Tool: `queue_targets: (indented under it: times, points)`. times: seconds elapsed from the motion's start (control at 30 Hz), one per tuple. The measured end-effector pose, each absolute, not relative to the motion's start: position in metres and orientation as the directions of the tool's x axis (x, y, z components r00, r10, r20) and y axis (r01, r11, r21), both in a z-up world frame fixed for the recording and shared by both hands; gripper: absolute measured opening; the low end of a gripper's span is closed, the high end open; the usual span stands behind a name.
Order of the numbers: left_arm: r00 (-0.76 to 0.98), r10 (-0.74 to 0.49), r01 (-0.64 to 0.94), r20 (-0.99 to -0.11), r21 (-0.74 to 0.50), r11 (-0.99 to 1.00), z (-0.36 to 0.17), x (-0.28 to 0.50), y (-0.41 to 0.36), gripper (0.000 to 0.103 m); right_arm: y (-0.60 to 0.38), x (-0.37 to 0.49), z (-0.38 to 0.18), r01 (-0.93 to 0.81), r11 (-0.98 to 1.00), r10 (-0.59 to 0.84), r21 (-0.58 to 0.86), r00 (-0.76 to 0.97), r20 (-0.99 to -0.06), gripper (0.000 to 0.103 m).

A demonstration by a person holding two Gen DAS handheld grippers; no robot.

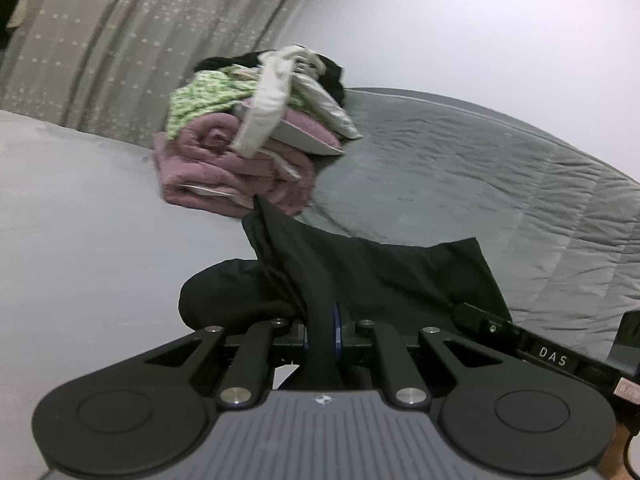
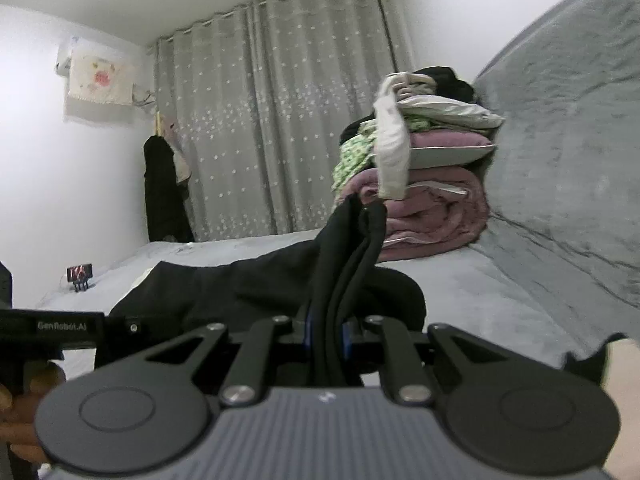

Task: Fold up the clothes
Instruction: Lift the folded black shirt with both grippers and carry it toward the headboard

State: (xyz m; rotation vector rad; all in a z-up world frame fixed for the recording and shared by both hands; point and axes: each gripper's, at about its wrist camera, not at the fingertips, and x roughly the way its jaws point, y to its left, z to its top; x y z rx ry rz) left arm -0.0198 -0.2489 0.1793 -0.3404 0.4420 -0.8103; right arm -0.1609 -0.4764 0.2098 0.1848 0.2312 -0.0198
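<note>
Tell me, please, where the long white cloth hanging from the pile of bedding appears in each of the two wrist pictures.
Left wrist: the white cloth hangs just left of centre, in the upper half, draped down the pile's front.
Right wrist: the white cloth is right of centre, upper half, hanging over the pile's left side.
Shared landmark: the folded pink blanket under it, with the grey dotted curtain behind.

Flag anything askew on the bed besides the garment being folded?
Yes: a cream cloth strip dangles off the front of the stacked pink blanket and pillows, and a crumpled green-patterned garment spills out sideways.
</note>
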Motion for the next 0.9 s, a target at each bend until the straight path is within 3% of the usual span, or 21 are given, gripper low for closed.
queue_targets:
  times: [0.43, 0.9]
  points:
    - [0.484, -0.835, 0.633, -0.263, -0.553, 0.541, 0.189, -0.038, -0.375, 0.009, -0.622, -0.208, 0.221, 0.151, 0.942, -0.098, 0.3, 0.978, -0.186, 0.012]
    - [0.403, -0.845, 0.56, -0.352, -0.636, 0.532, 0.167, -0.043, -0.438, 0.009, -0.697, -0.211, 0.2, 0.224, 0.899, -0.137, 0.377, 0.96, -0.242, 0.012]
